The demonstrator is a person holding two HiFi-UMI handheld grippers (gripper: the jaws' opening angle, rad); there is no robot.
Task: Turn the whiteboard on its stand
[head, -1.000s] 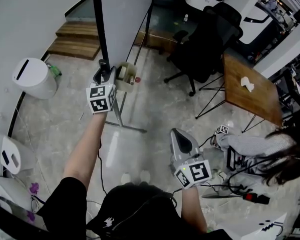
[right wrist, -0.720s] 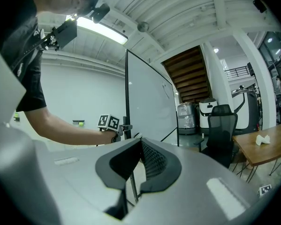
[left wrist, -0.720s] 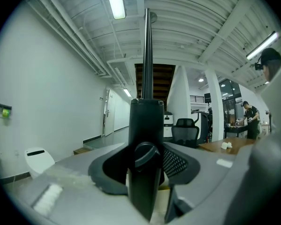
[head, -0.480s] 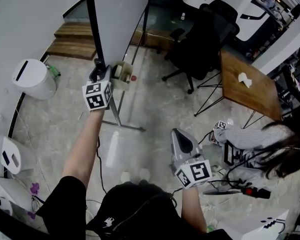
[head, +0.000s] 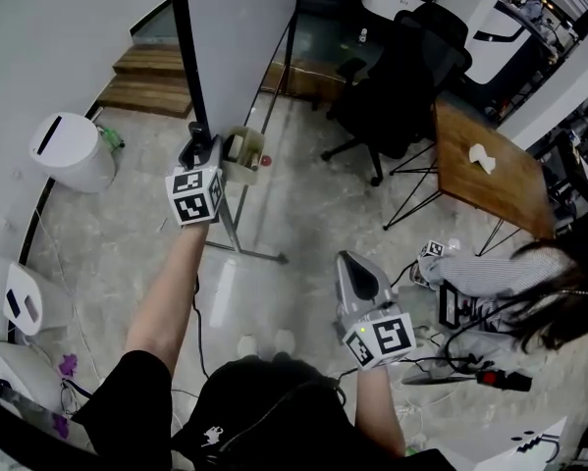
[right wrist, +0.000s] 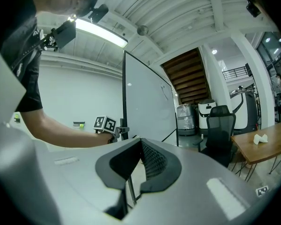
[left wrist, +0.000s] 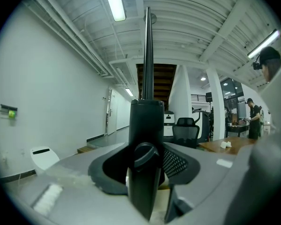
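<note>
The whiteboard (head: 242, 37) stands upright on its stand, white with a black frame. A small tray (head: 244, 153) with markers hangs at its lower edge. My left gripper (head: 201, 148) is at the board's lower left corner, shut on the black frame post (left wrist: 146, 139), which has a round knob. That post fills the gap between the jaws in the left gripper view. My right gripper (head: 356, 269) is held low, well right of the stand, shut and empty. In the right gripper view the whiteboard (right wrist: 147, 111) stands ahead, with the left gripper at its edge.
The stand's foot (head: 246, 246) runs along the floor below the board. A black office chair (head: 401, 81) and a wooden table (head: 492, 180) stand to the right. A white bin (head: 70, 150) and wooden steps (head: 151, 78) are at the left. A person (head: 514, 283) sits low right, with cables (head: 470, 373) nearby.
The left gripper and the board's edge shifted slightly left, then back. The grip on the post is the same. The right gripper has hardly moved.
</note>
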